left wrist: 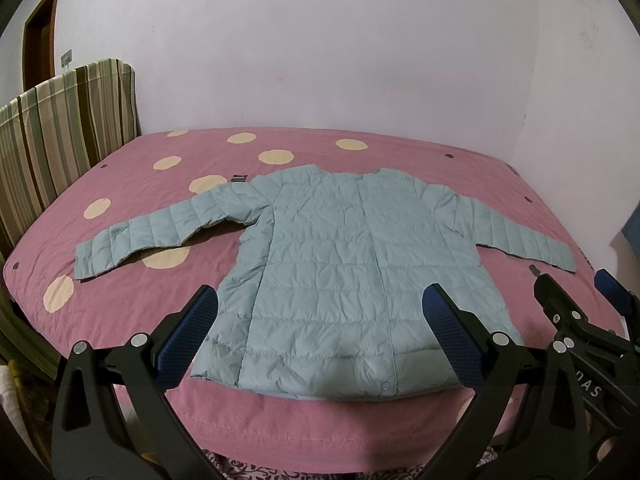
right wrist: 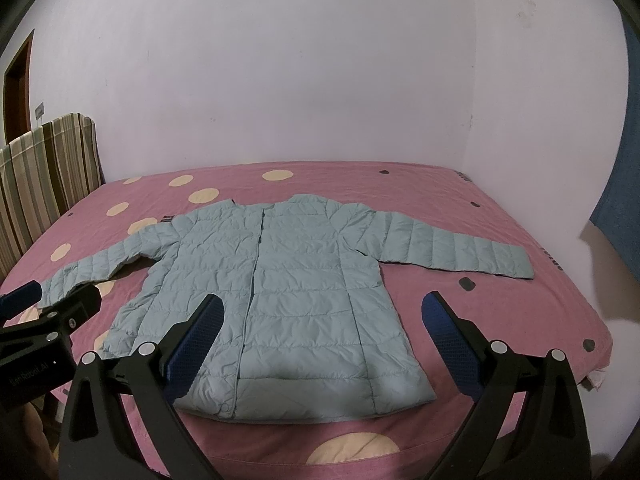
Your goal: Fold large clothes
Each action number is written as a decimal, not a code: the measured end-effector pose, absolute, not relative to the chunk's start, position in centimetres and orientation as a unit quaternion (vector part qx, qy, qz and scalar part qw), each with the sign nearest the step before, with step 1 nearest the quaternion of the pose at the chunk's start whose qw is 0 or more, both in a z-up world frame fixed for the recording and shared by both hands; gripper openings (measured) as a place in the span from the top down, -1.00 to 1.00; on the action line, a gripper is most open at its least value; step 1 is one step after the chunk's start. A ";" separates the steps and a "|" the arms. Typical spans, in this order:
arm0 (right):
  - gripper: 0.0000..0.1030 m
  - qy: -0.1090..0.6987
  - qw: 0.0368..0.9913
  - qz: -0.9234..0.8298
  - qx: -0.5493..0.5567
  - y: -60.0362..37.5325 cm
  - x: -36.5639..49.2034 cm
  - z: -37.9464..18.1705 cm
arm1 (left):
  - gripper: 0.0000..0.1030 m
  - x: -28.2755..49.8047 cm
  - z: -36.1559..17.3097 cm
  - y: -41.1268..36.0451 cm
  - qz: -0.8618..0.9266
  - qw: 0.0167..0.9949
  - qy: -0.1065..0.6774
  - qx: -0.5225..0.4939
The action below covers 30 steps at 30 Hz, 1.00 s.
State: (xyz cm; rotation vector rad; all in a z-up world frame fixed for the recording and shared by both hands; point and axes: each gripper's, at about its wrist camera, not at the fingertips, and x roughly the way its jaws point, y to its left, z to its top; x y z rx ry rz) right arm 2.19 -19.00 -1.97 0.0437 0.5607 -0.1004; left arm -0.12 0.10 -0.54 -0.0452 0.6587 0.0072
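A light blue quilted jacket [left wrist: 332, 264] lies flat on the pink bed, front up, collar toward the wall and both sleeves spread out. It also shows in the right wrist view [right wrist: 280, 288]. My left gripper [left wrist: 320, 300] is open and empty, held above the jacket's hem near the bed's front edge. My right gripper [right wrist: 322, 308] is open and empty too, above the hem's right part. The right gripper also shows at the right edge of the left wrist view [left wrist: 572, 284]. The left gripper also shows at the left edge of the right wrist view [right wrist: 48, 300].
The bed has a pink sheet with cream dots [left wrist: 160, 168]. A striped headboard [left wrist: 60, 128] stands at the left, a pale wall [left wrist: 320, 60] behind. A blue cloth [right wrist: 620, 208] hangs at the right. A brown door [left wrist: 40, 32] is at the far left.
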 end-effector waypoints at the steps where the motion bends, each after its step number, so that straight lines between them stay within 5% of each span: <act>1: -0.91 0.276 0.960 -0.049 0.021 -19.0 2.2 -2.0 | -0.96 -0.2 -0.6 0.1 0.004 0.946 0.323 -0.022; 30: -0.91 0.277 0.959 -0.049 0.021 -19.0 2.1 -2.1 | -0.96 -0.2 -1.2 0.4 0.004 0.945 0.327 -0.023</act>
